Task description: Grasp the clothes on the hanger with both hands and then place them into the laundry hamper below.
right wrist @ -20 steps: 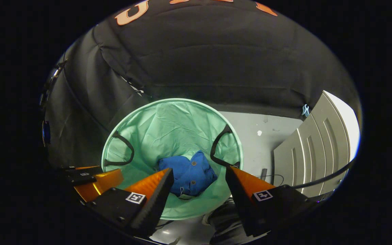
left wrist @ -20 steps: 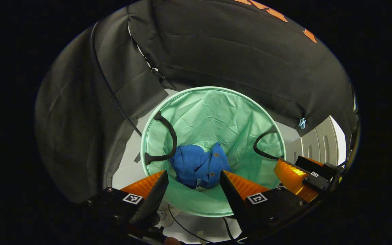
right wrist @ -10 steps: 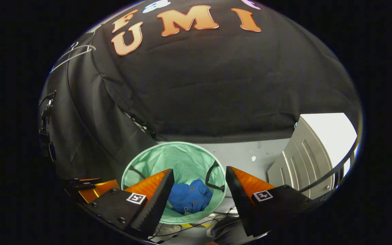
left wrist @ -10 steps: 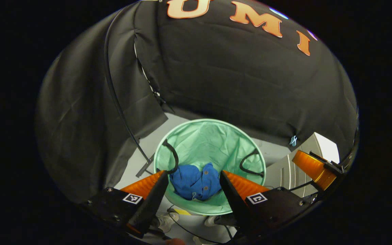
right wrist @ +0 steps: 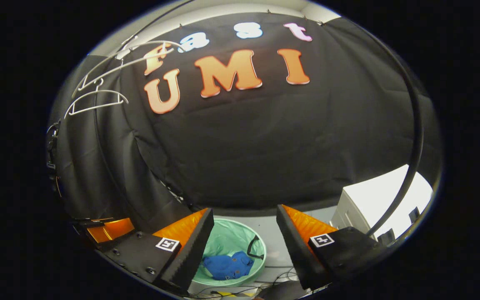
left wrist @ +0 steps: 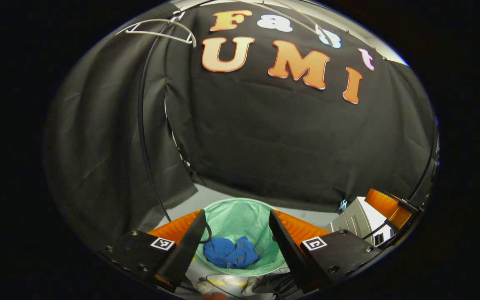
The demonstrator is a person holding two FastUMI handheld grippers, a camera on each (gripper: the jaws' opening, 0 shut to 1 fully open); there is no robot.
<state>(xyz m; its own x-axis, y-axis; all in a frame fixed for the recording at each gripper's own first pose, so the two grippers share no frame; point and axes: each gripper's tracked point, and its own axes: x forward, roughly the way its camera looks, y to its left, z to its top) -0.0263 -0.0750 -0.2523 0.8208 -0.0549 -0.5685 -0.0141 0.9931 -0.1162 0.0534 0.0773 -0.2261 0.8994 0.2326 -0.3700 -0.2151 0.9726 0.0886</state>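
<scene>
We see the blue clothes (left wrist: 231,253) lying crumpled at the bottom of the green laundry hamper (left wrist: 240,212), which stands on the floor (right wrist: 271,227) by the black cloth wall. Our left hand-held gripper (left wrist: 236,233) & right hand-held gripper (right wrist: 245,233) both hang above it w/ fingers spread wide, holding nothing. Bare white hangers (right wrist: 96,100) hang up top left.

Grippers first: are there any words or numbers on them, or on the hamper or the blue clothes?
Left gripper: no words; its square tags show black-and-white patterns, not letters.
Right gripper: the same, pattern tags only.
Hamper: no text to be seen.
Clothes: no text to be seen; too small to tell any fine print.
</scene>
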